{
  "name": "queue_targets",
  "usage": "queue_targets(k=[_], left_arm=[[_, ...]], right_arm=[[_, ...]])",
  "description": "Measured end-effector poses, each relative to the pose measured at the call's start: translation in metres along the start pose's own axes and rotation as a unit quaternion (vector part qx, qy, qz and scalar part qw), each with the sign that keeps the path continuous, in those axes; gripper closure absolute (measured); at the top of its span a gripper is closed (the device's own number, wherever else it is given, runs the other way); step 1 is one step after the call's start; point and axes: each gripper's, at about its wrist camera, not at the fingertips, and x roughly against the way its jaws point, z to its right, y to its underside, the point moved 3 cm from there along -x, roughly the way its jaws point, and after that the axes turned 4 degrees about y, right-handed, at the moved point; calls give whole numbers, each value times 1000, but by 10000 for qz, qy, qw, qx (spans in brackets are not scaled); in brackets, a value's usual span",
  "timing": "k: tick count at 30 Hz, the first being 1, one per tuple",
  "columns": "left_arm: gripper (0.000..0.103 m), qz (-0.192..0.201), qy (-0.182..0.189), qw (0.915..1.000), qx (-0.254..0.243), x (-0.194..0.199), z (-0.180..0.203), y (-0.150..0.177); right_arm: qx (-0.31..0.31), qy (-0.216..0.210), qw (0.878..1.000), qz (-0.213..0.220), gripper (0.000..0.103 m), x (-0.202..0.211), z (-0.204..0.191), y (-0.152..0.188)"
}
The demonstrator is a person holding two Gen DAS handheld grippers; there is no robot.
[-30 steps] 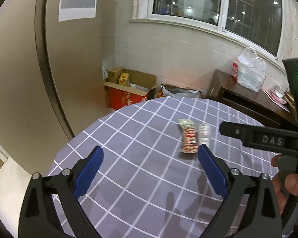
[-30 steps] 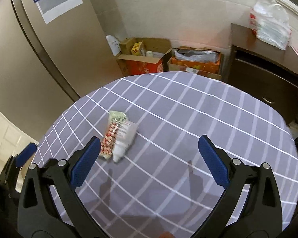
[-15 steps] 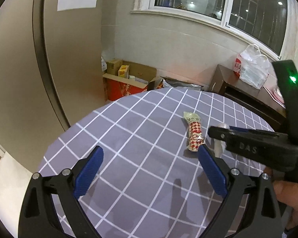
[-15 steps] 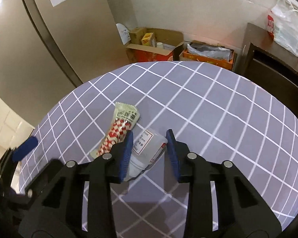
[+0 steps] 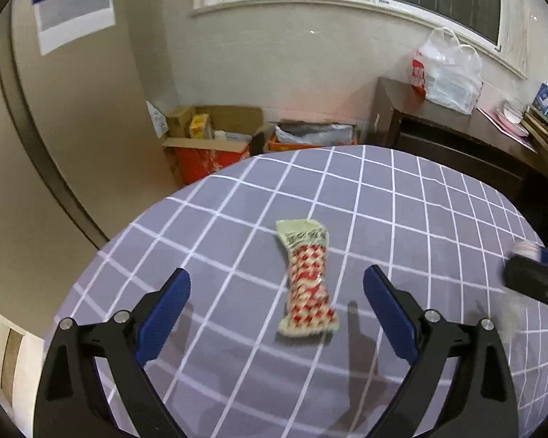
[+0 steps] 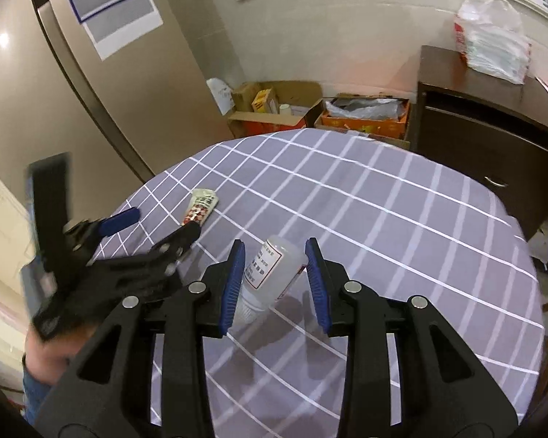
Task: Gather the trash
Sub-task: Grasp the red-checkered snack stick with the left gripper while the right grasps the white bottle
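A red-and-white checked snack wrapper lies flat on the round table with a grey checked cloth. My left gripper is open, its blue pads on either side of the wrapper's near end, just above the cloth. My right gripper is shut on a small white plastic bottle with a red-framed label, held lifted above the table. The wrapper and the left gripper also show at the left of the right wrist view.
Open cardboard boxes and an orange crate stand on the floor beyond the table. A dark wooden sideboard with a white plastic bag is at the right. A tall beige fridge is at the left.
My right gripper closed on the bottle and lifted it away to the right. My left gripper moved in toward the wrapper, which now sits between its open fingers.
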Motion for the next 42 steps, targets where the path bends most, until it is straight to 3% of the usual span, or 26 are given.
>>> queue_targets(k=[1, 2, 3, 5, 6, 7, 18, 20, 21, 30, 32, 33, 34, 42], left_arm=[[11, -7, 9, 10000, 2, -2, 1, -2], [22, -47, 64, 10000, -17, -5, 2, -3], [42, -157, 132, 9998, -50, -9, 4, -3], [58, -273, 137, 9994, -148, -14, 9, -2], [80, -255, 194, 9993, -212, -14, 12, -1], [86, -243, 223, 9991, -259, -13, 15, 0], [91, -77, 501, 9985, -200, 27, 46, 25], [91, -25, 498, 9986, -201, 36, 49, 30], [91, 13, 521, 9985, -190, 42, 49, 34], [91, 123, 656, 9977, -72, 70, 49, 48], [91, 156, 648, 9977, -90, 76, 51, 48], [91, 175, 657, 9976, -100, 79, 51, 48], [91, 195, 650, 9976, -122, 82, 53, 48], [91, 280, 762, 9965, -208, 91, 74, 49]], right_arm=[[-40, 30, 10000, 34, 69, 6, 6, 2], [-83, 49, 9999, 68, 69, 12, 11, 3], [-118, 63, 9999, 91, 69, 15, 15, 3], [-204, 118, 9996, 155, 70, 24, 26, 5], [-234, 133, 9995, 179, 73, 28, 30, 7], [-270, 140, 9993, 201, 73, 33, 34, 9], [-424, 214, 9984, 322, 72, 63, 59, 27], [-461, 301, 9981, 291, 56, 63, 66, 31], [-470, 317, 9980, 273, 51, 61, 69, 34], [39, 270, 9992, -275, 51, 7, 58, 43], [295, 370, 9987, -208, 54, 0, 51, 44], [413, 454, 9979, -205, 64, -1, 48, 45], [428, 426, 9979, -225, 66, -1, 47, 45], [354, 229, 9990, -122, 73, 23, 52, 56]])
